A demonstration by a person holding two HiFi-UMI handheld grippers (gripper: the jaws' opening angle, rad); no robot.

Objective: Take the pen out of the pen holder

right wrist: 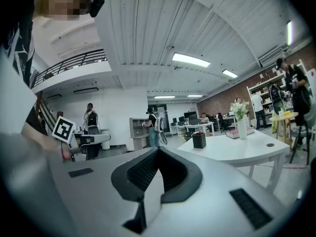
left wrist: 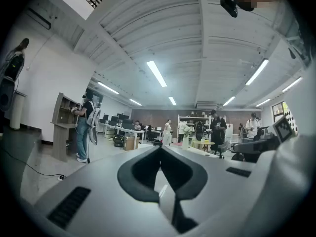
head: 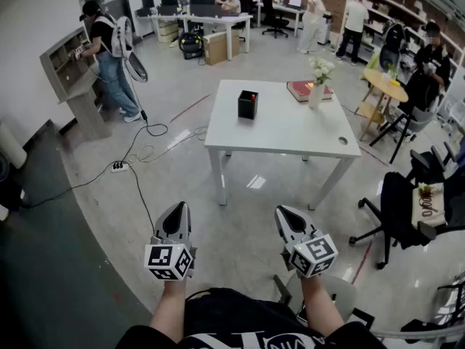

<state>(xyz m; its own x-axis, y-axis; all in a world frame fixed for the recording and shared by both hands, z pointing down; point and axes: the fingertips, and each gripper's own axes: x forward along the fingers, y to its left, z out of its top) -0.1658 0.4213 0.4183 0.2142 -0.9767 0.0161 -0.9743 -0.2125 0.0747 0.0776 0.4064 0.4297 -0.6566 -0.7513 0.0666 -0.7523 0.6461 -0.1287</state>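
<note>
- My left gripper (head: 177,208) has its jaws closed together with nothing between them. In the left gripper view (left wrist: 160,150) the pads meet at the tip.
- My right gripper (head: 282,211) is the same, jaws pressed together and empty, as the right gripper view (right wrist: 158,150) shows. Both point level, side by side, over bare floor.
- The pen holder (head: 248,105) is a small black box standing upright, well ahead of both grippers and between their lines. From the right gripper it sits ahead and a little to the right of the jaw tips (right wrist: 199,140).
- The pen (head: 251,94) shows only as a red tip standing out of the holder's top. It is too small for me to tell more.
- The holder stands on a white table (head: 290,131), towards the table's far left part as seen from the grippers. Neither gripper is near the table.
- Further right on the table, beyond the right gripper's line, stand a white vase of flowers (head: 317,87) and, just beside it, a flat red book (head: 301,89).
- A black office chair (head: 396,206) stands off to the right of the right gripper.
- A power strip (head: 118,167) with trailing cables lies on the floor ahead and left of the left gripper.
</note>
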